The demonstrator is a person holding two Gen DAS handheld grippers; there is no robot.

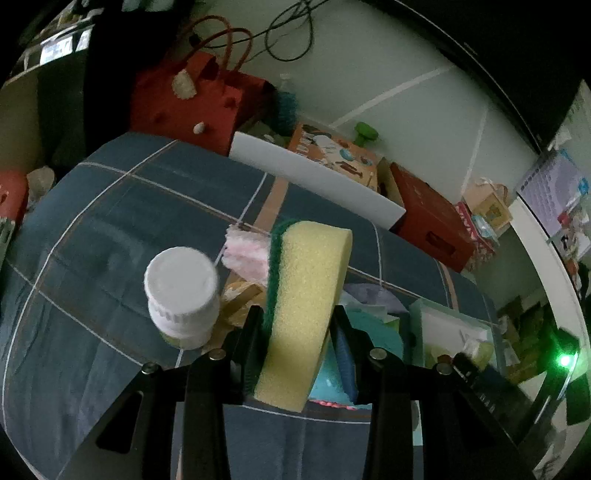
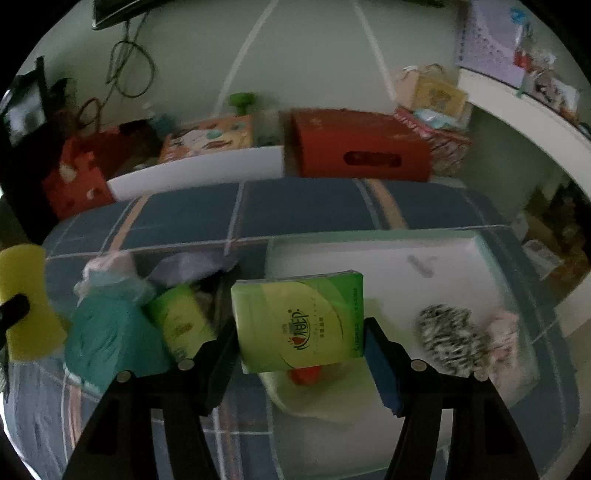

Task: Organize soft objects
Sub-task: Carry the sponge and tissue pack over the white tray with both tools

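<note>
Two grips: our left gripper (image 1: 295,332) clamps a yellow sponge (image 1: 306,306) with green scrubber edge at frame centre; our right gripper (image 2: 299,343) squeezes a green tissue pack (image 2: 299,321), its label unreadable.

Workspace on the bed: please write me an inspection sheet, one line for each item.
Surface: blue checked bedcover.
Job's things: yellow sponge; green tissue pack; pale tray holding a striped cloth and a pink cloth.
Clutter: white-capped bottle, teal bag.
Tongs: left tongs clamp the sponge; right tongs clamp the tissue pack.
Cables: dark cable looped on the wall.
Surroundings: red bag, red box, white board.
</note>
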